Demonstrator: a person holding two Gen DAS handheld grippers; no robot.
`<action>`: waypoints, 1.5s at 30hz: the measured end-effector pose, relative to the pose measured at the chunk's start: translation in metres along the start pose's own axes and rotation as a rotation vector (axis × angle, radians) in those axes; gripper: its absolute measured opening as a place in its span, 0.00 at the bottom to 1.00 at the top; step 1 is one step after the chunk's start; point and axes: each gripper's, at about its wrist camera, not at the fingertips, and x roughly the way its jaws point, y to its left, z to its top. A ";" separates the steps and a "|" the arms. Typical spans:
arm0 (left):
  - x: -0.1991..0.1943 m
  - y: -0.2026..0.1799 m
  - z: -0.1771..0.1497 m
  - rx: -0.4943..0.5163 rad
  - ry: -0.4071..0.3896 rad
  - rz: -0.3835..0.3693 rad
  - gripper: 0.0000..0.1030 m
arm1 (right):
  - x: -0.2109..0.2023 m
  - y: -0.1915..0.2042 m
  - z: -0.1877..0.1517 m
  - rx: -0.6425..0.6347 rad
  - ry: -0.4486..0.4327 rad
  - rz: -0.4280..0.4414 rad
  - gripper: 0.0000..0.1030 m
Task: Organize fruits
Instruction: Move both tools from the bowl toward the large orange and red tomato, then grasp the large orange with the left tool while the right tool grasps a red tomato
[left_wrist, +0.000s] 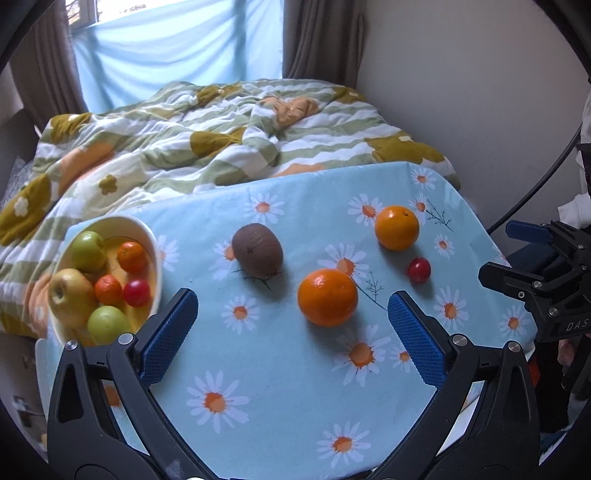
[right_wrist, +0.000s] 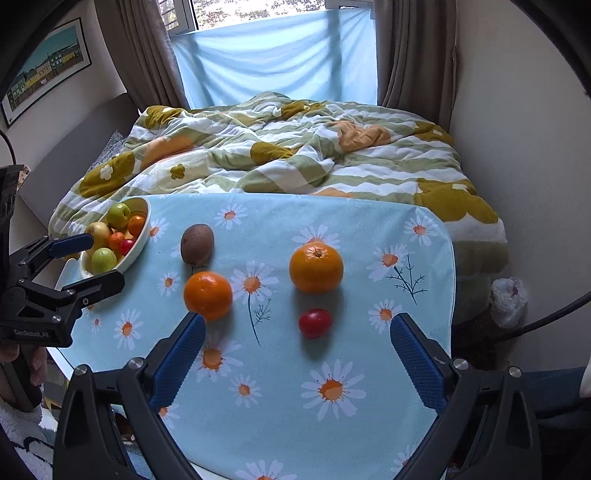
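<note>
On the daisy-print cloth covering the table, four fruits lie loose: a brown kiwi toward the far left, a near orange just in front of it, a second orange further to the right, and a small red tomato in front of that second orange, apart from it. None of them touches another.

At the table's far left corner sits your cream bowl. It holds two green apples, a yellow apple, two small mandarins and one red tomato, all packed close together.

Your left gripper hangs above the cloth with its blue pads spread wide and nothing between them. In its own view the near orange lies just ahead of the gap, right of centre, with the kiwi beyond it. The bowl is just beside the left pad.

Your right gripper is likewise wide open and holds nothing. The loose tomato sits almost squarely in the gap between its fingers, and the near orange is close to the tip of the left pad.

Beyond the table lies a bed with a rumpled striped quilt, and behind it a window hung with pale blue fabric between brown curtains.
</note>
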 end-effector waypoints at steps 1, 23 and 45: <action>0.006 -0.005 -0.001 -0.001 0.003 -0.004 1.00 | 0.004 -0.004 -0.002 -0.005 0.006 0.004 0.97; 0.113 -0.040 -0.022 0.077 0.116 0.057 0.65 | 0.068 -0.025 -0.031 -0.145 0.044 0.044 0.93; 0.101 -0.028 -0.036 0.034 0.136 0.057 0.64 | 0.102 -0.017 -0.026 -0.195 0.077 0.047 0.57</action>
